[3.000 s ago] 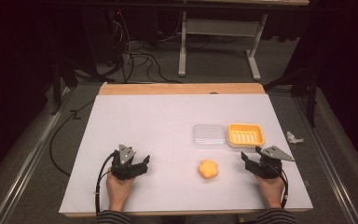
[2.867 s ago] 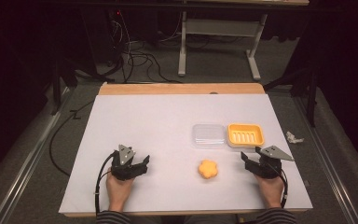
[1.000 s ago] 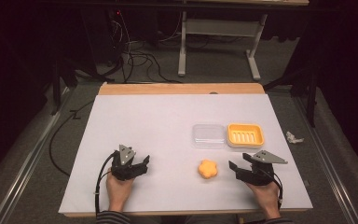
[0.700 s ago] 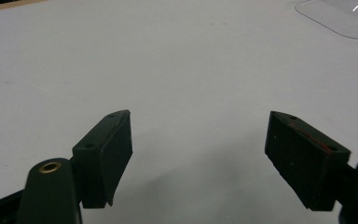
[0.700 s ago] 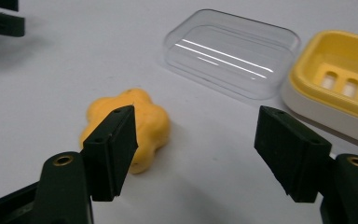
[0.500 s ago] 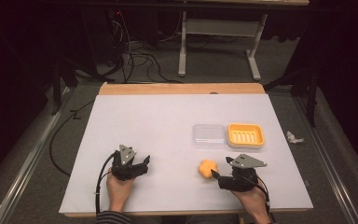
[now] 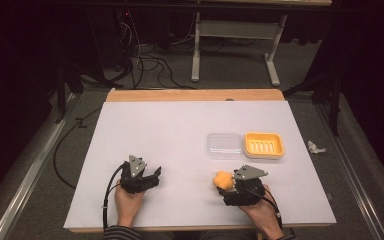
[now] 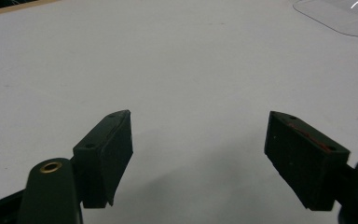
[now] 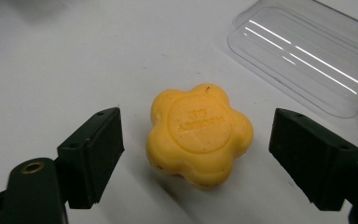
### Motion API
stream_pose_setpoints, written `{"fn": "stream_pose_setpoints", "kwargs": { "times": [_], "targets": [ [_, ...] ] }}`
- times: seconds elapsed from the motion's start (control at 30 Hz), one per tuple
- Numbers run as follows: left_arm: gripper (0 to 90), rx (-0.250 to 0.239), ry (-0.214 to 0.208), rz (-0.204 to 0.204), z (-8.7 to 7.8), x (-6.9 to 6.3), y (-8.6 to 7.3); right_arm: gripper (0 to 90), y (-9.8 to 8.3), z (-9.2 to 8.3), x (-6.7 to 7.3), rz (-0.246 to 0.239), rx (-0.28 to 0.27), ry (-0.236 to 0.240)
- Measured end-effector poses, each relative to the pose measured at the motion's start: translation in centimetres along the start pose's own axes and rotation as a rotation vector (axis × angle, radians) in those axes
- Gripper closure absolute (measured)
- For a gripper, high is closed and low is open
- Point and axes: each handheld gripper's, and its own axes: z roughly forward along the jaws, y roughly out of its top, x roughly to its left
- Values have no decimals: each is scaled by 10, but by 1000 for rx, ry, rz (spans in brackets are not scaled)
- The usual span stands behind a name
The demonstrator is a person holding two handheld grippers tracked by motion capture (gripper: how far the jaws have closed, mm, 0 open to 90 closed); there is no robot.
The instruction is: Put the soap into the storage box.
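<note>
Yellow flower-shaped soap bar [image 9: 199, 133] lying flat on the white tabletop [image 7: 180, 135], in front of the right claw [image 9: 196, 158] and just ahead of the gap between its two black jaws. Jaws of this claw wide apart, having just been opening, one on each side of the soap, neither one touching it. Round stamped mark with small letters visible on top of the soap. In the high view, same soap [image 7: 223, 180] just beside the tip of the right claw [image 7: 230, 189], at its left.

Clear plastic lid [image 7: 224, 145] on the tabletop beyond the soap, near but apart from it. Yellow ribbed plastic soap dish [image 7: 263, 144] touching or almost touching the lid at its right side, farther from the soap.

Left claw [image 8: 198, 154] well apart from the soap, at its left, resting low over bare tabletop, jaws apart with nothing between them.
</note>
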Motion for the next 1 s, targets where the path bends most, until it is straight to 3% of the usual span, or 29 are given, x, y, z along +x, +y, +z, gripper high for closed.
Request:
{"fn": "stream_pose_setpoints", "kwargs": {
  "times": [0.1, 0.2, 0.37, 0.5, 0.77, 1.0],
  "targets": [
    [239, 1, -1, 3, 0, 0, 0, 169, 0, 5, 1, -3, 12, -19],
    [239, 0, 2, -4, 0, 0, 0, 169, -2, 14, 1, 20, 30, -3],
    [238, 2, 3, -1, 0, 1, 0, 175, 0, 39, 2, 23, 105, -4],
    [238, 2, 5, -6, 0, 1, 1, 268, 0, 37, 0, 30, 94, -24],
    [236, 1, 6, -9, 0, 1, 1, 273, 1, 38, -2, 36, 107, -6],
    [236, 0, 7, -9, 0, 1, 1, 276, 2, 36, 2, -13, 103, 0]
  ]
}}
